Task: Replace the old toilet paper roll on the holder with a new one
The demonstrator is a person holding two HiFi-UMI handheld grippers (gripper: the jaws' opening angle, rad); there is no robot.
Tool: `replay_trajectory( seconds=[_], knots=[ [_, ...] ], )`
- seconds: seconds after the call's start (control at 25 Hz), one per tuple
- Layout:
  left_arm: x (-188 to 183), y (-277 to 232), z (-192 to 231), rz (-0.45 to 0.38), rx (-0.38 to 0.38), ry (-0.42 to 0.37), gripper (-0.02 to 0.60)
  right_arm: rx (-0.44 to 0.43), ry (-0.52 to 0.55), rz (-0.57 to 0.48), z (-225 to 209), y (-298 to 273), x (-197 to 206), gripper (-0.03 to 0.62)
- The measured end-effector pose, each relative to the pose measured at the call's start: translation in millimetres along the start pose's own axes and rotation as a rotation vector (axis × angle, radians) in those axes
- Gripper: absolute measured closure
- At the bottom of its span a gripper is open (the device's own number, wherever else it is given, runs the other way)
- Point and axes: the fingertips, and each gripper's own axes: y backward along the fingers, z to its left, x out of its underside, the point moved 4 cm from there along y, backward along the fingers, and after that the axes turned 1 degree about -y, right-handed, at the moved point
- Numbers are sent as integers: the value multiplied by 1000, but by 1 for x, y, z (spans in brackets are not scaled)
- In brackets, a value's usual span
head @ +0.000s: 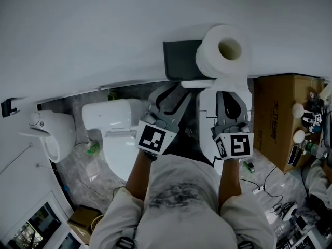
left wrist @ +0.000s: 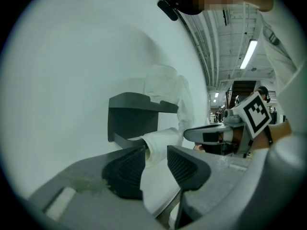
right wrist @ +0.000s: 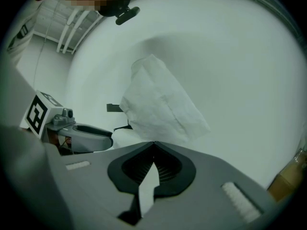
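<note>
L gripper jaws wide, paper tail loose btwn them; R gripper pinched tight on paper tail; roll at holder.

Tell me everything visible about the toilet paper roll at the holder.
The toilet paper roll is white and full, its hollow core facing the head camera. It sits at the right end of the dark grey holder on the white wall. Its loose tail hangs down: the right gripper is shut on it, and it passes between the left gripper's open jaws.
</note>
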Motion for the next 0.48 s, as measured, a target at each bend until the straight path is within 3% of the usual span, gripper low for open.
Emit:
replay_trajectory(
  seconds=[0.48],
  knots=[
    [-1, -9, 0, -5, 35, 1, 443, 31, -13, -13, -9, -12, -3, 592]
  ],
)
